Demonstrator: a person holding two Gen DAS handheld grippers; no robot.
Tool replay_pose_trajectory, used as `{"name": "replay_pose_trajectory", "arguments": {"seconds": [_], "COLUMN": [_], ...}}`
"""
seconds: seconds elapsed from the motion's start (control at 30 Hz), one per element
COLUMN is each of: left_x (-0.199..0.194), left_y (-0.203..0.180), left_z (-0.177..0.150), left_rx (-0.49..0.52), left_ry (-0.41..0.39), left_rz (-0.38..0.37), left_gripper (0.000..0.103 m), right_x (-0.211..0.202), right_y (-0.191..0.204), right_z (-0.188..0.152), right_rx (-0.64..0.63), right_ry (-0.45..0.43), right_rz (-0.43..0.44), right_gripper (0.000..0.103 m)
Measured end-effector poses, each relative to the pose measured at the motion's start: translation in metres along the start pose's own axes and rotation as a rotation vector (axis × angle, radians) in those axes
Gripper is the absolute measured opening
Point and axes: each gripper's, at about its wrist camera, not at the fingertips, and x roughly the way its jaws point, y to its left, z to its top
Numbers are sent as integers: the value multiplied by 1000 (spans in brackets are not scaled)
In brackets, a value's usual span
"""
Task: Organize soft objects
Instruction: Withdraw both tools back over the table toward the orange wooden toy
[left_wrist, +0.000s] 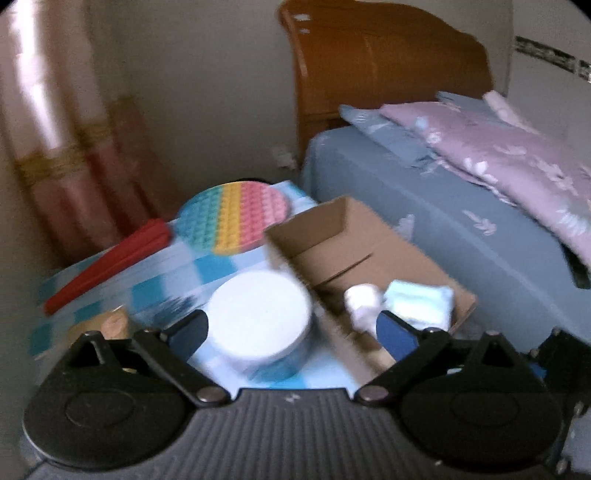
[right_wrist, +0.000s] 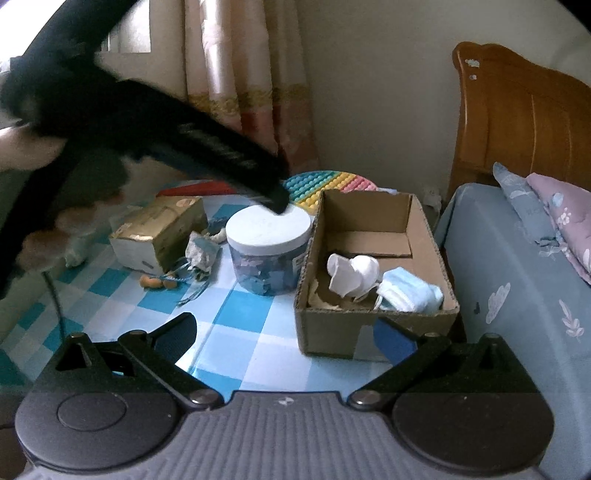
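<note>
**Masks in the Box, Both Grippers Empty**

From the left wrist, the left gripper (left_wrist: 291, 328) hung over the checked counter (left_wrist: 177, 266) with its jaws spread wide and nothing between them. Below the gap stood a clear jar (left_wrist: 258, 325) with a pale round lid, blurred by motion. Just right of the jar sat an open cardboard box (left_wrist: 332, 236), and in its near end lay a white mask (left_wrist: 360, 299) touching a light blue mask (left_wrist: 419, 301). Behind the jar lay a round rainbow bubble mat (left_wrist: 232, 218) and, to its left, a red flat thing (left_wrist: 110, 258). A bed (left_wrist: 424, 206) with a blue sheet stood to the right of the counter.

From the right wrist, the right gripper (right_wrist: 284, 339) was held low over the counter's near edge, its jaws also wide apart and empty. The box stood ahead to the right, with the white mask and the blue mask side by side on its floor near the front wall. The left gripper reached in from the upper left, its dark tip over the jar lid. Left of the jar were a gold carton (right_wrist: 159, 229) and some crumpled scraps (right_wrist: 199, 254).
</note>
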Motion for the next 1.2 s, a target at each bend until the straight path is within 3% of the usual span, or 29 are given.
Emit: {"name": "replay_pose_trajectory", "arguments": {"seconds": [0.23,0.47,0.7,1.2], "left_x": [-33,-57,-64,-18], "left_y": [21,50,75,114], "left_z": [-47,-102,-138,-162], "left_rx": [-96,-258,-298,-385], "left_ry": [3,-7,1,79], "left_rz": [128,181,298,310], "left_gripper": [101,101,101,101], "right_x": [4,15,32,75], "right_y": [5,22,42,60], "right_z": [-3,-6,-7,-8], "right_rx": [17,-36,-79,-123], "right_ry": [36,60,105,195], "right_rz": [48,62,62,82], "right_gripper": [103,103,103,103]}}
